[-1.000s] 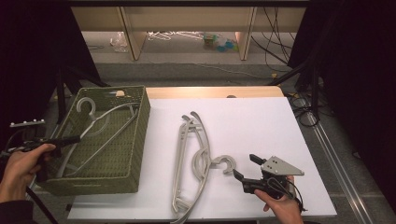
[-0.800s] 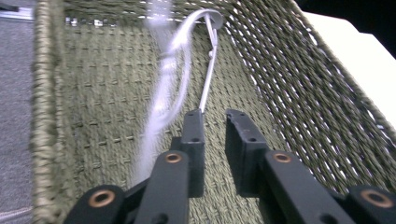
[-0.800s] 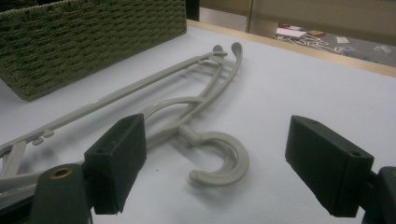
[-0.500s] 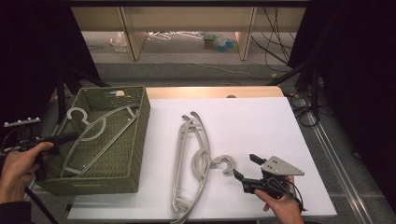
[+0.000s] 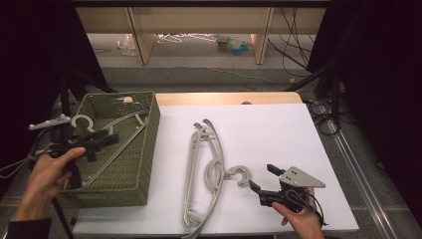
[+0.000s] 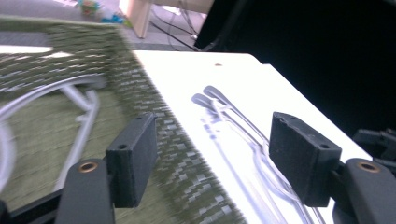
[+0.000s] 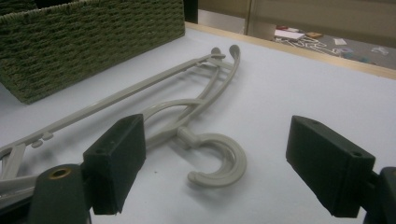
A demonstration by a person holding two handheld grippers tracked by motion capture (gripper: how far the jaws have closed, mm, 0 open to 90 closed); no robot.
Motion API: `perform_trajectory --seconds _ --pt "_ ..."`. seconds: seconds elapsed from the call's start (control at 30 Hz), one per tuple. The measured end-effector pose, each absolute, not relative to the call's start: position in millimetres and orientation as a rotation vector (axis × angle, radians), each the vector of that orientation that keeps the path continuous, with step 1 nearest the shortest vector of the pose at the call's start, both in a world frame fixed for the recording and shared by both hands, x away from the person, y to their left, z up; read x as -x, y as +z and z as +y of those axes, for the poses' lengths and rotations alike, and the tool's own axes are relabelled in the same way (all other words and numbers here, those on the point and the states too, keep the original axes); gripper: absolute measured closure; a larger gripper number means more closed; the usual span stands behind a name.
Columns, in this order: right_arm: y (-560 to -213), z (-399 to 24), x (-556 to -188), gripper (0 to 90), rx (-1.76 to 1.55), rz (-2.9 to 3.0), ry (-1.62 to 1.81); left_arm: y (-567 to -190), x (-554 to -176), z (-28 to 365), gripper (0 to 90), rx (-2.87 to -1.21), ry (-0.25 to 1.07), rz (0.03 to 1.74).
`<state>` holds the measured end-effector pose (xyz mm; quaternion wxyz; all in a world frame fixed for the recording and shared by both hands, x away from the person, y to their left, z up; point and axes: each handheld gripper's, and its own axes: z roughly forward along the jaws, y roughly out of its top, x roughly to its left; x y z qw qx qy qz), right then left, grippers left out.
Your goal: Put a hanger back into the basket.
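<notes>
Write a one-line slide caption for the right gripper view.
Open hand-held gripper facing a grey hanger's hook on the white table, green woven basket behind.

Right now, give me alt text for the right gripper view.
The right gripper is open, its black jaws framing the hook of a grey plastic hanger lying flat on the white table. A green woven basket sits at upper left.

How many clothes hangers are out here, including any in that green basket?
3, as far as I can tell: two stacked hangers lying on the white table, and one hanger inside the basket. More could be hidden beneath.
</notes>
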<state>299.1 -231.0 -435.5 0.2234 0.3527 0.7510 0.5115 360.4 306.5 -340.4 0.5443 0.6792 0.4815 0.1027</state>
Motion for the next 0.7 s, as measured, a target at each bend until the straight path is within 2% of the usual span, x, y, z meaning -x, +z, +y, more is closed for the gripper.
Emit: perform_trajectory --seconds 0.13,0.23,0.5,0.6,0.7 --pt "-433.6 -233.5 -297.7 20.9 -0.985 2.086 1.378 -341.1 -356.2 268.6 29.9 -1.634 0.215 1.068" --pt "-433.6 -233.6 -297.9 20.8 -0.984 2.085 1.379 -344.0 -352.0 244.8 29.5 -1.601 0.141 1.015" --pt "-435.1 -233.8 -298.4 20.7 -0.995 2.089 1.407 -364.0 -333.2 200.4 26.8 -1.658 0.200 0.930" --pt "-436.1 -236.4 -300.0 20.2 -0.991 2.074 1.410 -379.0 -324.2 192.4 26.1 -1.648 0.184 0.928" --pt "-435.5 -236.3 -301.4 19.9 -0.989 2.070 1.407 -389.4 -321.1 187.6 25.4 -1.678 0.222 0.914"
